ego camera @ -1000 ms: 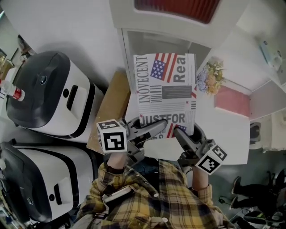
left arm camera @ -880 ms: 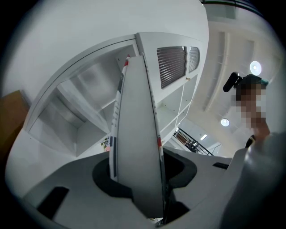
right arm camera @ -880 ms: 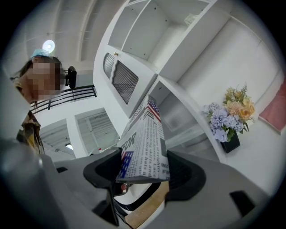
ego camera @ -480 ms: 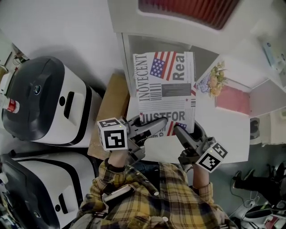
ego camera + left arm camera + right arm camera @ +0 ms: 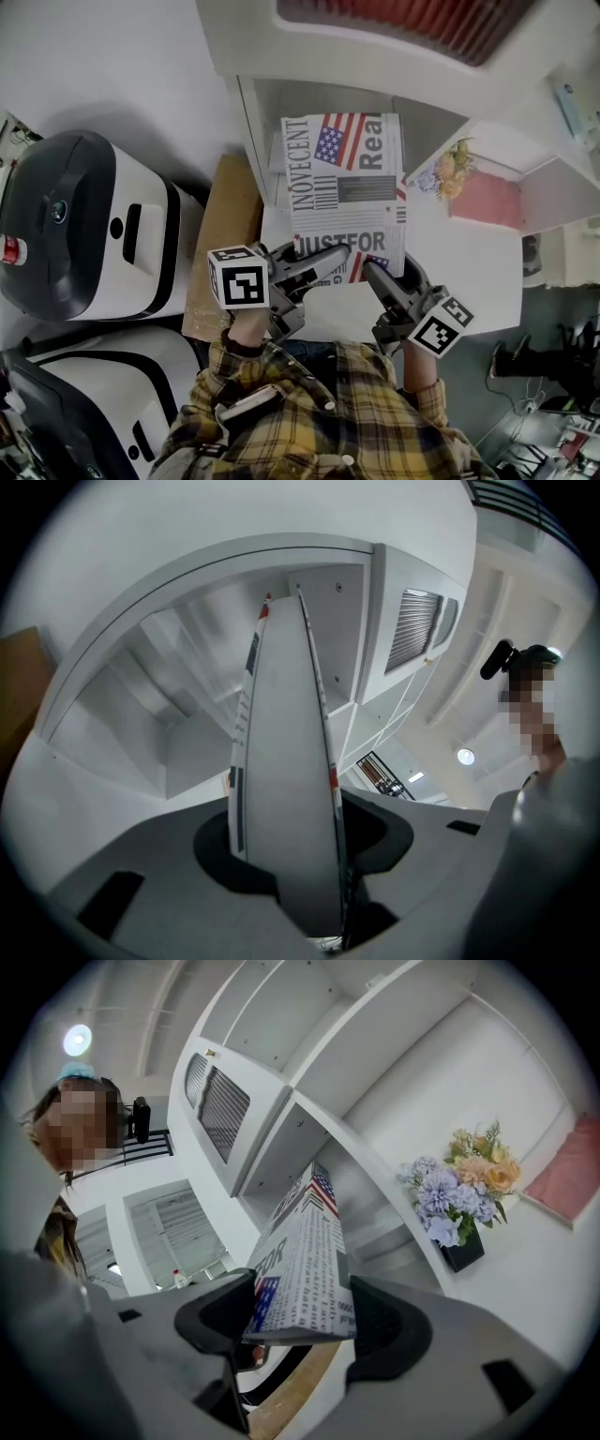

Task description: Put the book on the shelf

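Head view, and barely anything has shifted over the last second. The thick book with the newsprint-and-flag cover (image 5: 345, 187) sits where it did between the two tools, cover up. Its far edge is right at the mouth of the white shelf compartment (image 5: 265, 122), just below that shelf's upper board. Only the framing has drifted, so the shelf's board now looms lower over the book. By my reading the push inward has paused at the threshold, and most of the book is still outside the shelf. The left gripper (image 5: 321, 264) is clamped across the near left edge, the pale page block wedged tight between its jaws in the left gripper view. The right gripper (image 5: 382, 281) is clenched on the near right corner, with printed cover and pages filling its gap in the right gripper view. Both tools point about level toward the shelf, side by side, marker cubes back toward the person's plaid sleeves. A small pot of pastel flowers (image 5: 448, 173) stands just right of the shelf opening, near the book's far corner. It is something to mind on a straight slide inward.
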The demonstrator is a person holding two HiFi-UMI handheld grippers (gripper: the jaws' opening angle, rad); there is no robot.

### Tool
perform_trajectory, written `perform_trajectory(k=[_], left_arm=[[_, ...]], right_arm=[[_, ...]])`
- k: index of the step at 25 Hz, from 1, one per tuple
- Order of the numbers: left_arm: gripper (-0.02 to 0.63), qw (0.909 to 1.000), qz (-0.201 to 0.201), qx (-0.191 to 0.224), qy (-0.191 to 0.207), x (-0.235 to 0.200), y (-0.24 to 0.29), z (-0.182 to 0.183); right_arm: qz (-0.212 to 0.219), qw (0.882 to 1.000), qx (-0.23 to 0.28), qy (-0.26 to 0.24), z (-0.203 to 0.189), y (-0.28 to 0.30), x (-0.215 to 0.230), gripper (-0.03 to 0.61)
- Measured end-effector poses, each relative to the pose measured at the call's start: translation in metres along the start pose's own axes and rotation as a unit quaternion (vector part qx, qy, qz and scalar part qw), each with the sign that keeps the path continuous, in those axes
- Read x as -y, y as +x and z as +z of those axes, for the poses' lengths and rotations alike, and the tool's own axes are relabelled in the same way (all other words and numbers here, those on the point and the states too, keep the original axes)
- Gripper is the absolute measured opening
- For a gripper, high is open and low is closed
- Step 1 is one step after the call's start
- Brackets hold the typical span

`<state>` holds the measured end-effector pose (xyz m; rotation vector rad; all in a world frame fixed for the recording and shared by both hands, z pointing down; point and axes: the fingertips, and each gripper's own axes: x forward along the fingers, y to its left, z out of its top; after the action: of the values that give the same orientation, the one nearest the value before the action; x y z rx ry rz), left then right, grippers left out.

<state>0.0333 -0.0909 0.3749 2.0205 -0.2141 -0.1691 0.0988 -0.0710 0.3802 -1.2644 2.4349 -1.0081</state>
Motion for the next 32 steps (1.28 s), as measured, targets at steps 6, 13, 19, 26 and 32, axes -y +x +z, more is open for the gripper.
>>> perform_trajectory(k=[6,13,19,26,32], left_arm=[[0.172,0.9994,-0.017,-0.006,-0.029,0.001,0.001,-0.001],[0.172,0.9978,-0.023,-0.01,-0.061,-0.002,0.002,-0.003],[0.172,0.9966,-0.034,0.001,-0.075,-0.001,0.004,-0.003],[0.17,0.9966,-0.017,-0.009,-0.08,0.002,0.001,-0.003],[0.172,0.9966,-0.017,-0.012,-0.079,0.004,0.0,0.001]], right_arm=[[-0.025,1.0,-0.003,-0.003,0.002,-0.003,-0.004,0.297],[-0.043,0.999,-0.007,0.002,0.002,-0.005,-0.002,0.298],[-0.037,0.999,0.001,-0.006,0.005,-0.004,-0.002,0.299],[-0.033,0.999,-0.006,0.016,0.003,-0.006,-0.005,0.299],[-0.011,1.0,0.018,0.004,0.008,-0.007,-0.01,0.302]])
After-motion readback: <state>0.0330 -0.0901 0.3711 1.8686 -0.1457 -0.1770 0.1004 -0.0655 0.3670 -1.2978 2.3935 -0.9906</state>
